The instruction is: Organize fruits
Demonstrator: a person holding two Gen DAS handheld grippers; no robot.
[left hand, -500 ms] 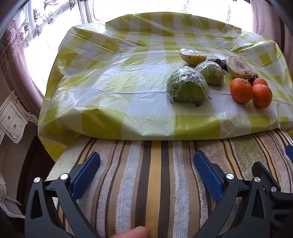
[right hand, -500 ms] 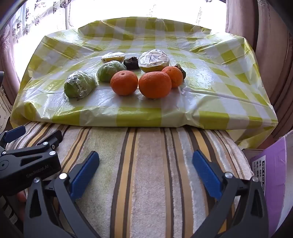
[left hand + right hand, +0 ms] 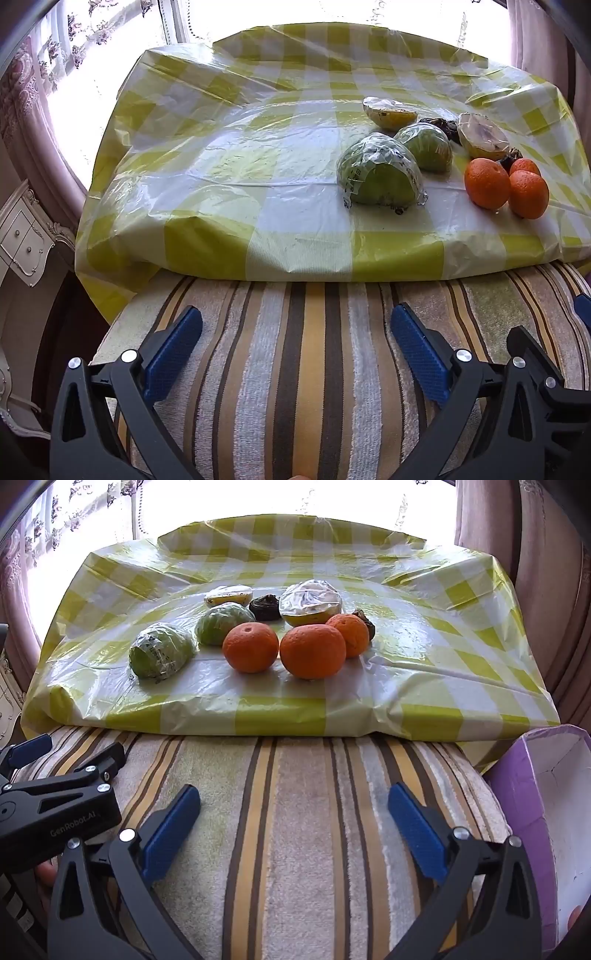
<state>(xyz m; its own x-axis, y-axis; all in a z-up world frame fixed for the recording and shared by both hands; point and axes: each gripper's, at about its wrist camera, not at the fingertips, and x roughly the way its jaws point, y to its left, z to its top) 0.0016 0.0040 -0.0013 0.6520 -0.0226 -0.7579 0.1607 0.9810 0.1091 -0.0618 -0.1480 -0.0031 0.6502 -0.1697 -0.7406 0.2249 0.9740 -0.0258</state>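
Left wrist: your left gripper (image 3: pixel 295 332) spread wide, empty, over striped towel (image 3: pixel 295 369); wrapped green fruits (image 3: pixel 380 177), oranges (image 3: pixel 487 182) on checked cloth (image 3: pixel 221 184).
Right wrist: your right gripper (image 3: pixel 293 810) likewise agape, empty; oranges (image 3: pixel 312 651) centred, purple box (image 3: pixel 535 794) right.

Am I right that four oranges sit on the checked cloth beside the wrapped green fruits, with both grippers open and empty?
Not quite: there are three oranges, not four, as the right wrist view shows clearly. They do sit on the checked cloth beside the wrapped green fruits, and the left gripper and right gripper are both open and empty.
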